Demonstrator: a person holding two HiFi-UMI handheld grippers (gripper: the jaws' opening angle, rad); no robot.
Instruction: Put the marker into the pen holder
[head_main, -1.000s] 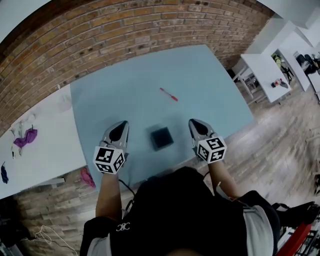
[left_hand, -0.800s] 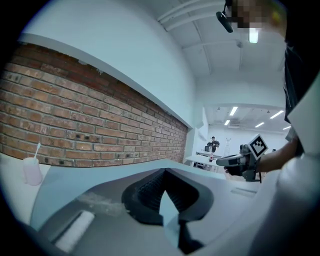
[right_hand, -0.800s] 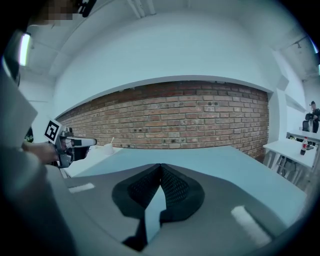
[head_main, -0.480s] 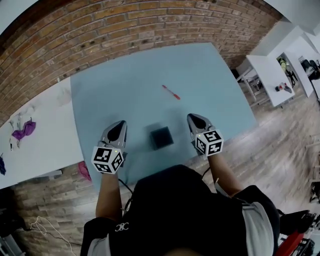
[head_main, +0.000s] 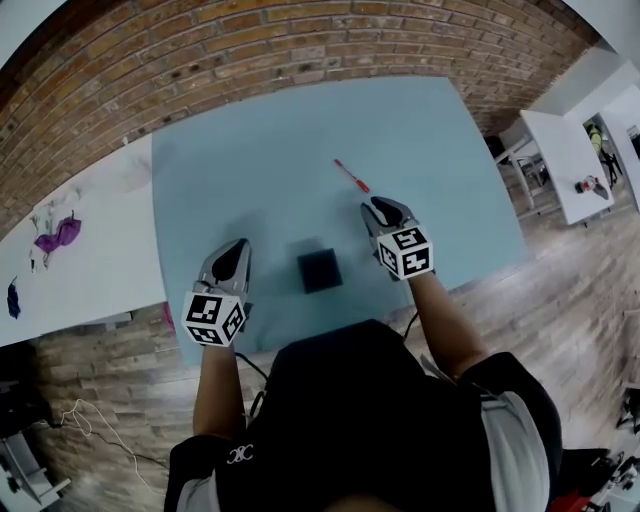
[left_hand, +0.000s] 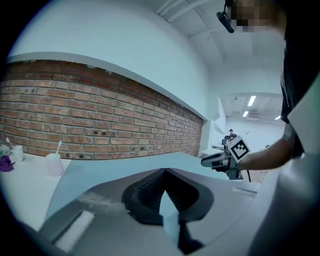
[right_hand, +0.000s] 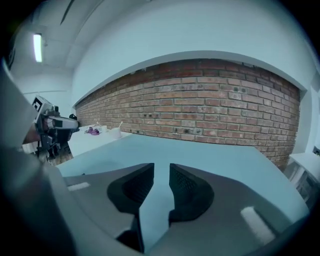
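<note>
Brick wall (head_main: 250, 45) — white table (head_main: 95, 275), purple cloth (head_main: 57, 238).

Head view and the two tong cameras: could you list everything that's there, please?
table: one, pale blue, in front of the person
marker: one, red, lying on the table just beyond the right tongs
pen holder: one, dark, square, on the table between the two tongs
brick wall: one, red-brown, behind the table
side table: one, white, left of the blue table
purple thing: one, on the side table, too small to name
cup: one, white, a stick in it, on the side table
floor: wood, at the right
left tongs: grey, shut, empty, left of the pen holder
right tongs: grey, jaws have just been opening, nothing between them
</note>
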